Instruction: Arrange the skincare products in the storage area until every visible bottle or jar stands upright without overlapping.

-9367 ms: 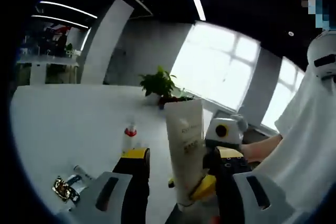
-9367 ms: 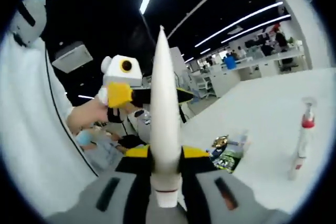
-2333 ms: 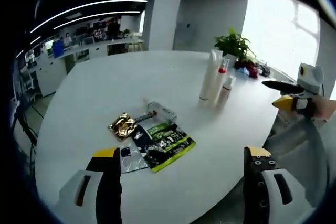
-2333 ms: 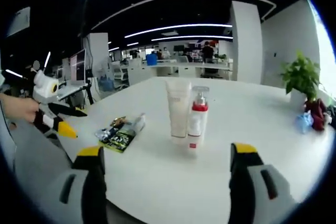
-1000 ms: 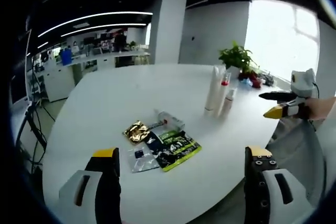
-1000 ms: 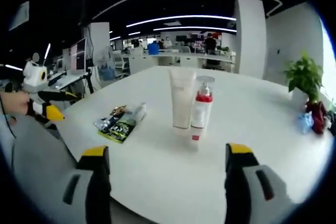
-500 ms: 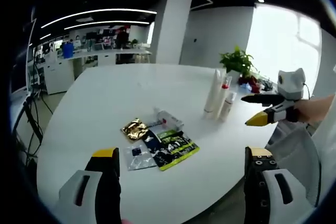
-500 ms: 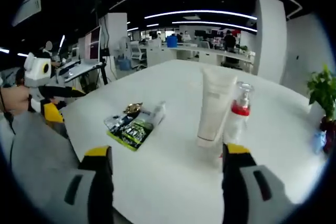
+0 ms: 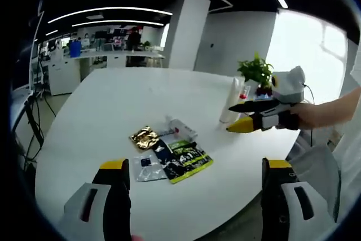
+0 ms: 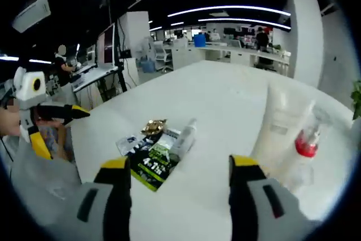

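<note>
Left gripper [image 9: 192, 187] is hovering off the near edge of the white table [image 9: 101, 111], jaws wide, gripping nothing. Right gripper [image 10: 181, 182] is likewise standing wide, unladen. Sachets [image 9: 183, 159] and a small bottle [image 9: 179, 128] are lying flat mid-table. White tube [image 10: 279, 119] and red-collared pump bottle [image 10: 304, 148] are standing upright, touching, near the far edge. An open-plan office is extending beyond.

A big white table in a bright office

A round white table [image 9: 101, 111] has a gold packet [image 9: 144, 137] and a green and black packet [image 9: 189, 162] lying flat close together. A green plant [image 9: 256, 70] sits at the far side (by the bright window [image 9: 307, 55]).
</note>
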{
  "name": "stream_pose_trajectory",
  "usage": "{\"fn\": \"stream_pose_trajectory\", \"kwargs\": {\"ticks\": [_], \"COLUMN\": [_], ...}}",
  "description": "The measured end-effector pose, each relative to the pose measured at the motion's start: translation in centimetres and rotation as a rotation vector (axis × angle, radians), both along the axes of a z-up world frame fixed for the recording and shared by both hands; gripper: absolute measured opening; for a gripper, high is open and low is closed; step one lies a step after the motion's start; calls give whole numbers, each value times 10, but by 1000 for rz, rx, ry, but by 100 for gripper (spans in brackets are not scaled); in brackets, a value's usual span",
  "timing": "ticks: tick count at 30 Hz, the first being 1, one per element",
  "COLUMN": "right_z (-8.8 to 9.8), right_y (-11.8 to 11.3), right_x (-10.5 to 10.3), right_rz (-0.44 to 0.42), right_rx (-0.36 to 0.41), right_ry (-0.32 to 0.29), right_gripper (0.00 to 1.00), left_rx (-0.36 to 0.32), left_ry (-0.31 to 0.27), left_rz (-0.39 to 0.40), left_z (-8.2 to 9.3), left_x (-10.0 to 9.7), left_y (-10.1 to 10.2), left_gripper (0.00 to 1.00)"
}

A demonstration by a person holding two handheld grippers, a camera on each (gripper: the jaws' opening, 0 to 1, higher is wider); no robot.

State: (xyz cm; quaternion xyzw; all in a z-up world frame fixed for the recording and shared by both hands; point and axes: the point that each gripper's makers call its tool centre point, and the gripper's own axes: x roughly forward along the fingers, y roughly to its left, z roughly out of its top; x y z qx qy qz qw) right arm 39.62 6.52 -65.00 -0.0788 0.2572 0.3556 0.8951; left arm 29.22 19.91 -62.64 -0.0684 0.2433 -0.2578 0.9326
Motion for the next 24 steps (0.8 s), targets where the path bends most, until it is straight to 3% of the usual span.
{"fn": "stream_pose_trajectory", "kwargs": {"ticks": [8,13,18,24], "right_z": [-42,-60,-72,-79], "right_y": [32,44,50,58], "right_x": [18,35,55,58], "right_rz": [64,-16,-69,-75], "right_rx": [-87,-62,-103,-151], "right_ry": [64,132,134,139], "right_gripper": [60,54,47,37], "left_rx": [-19,-16,-12,1], "left_ry": [11,9,19,24], "left_rz": [24,42,43,42], "left_z": [-1,-1,-3,-5], "left_x": [2,3,2,3], "left_y": [4,7,8,9], "left_gripper": [95,95,94,94]}}
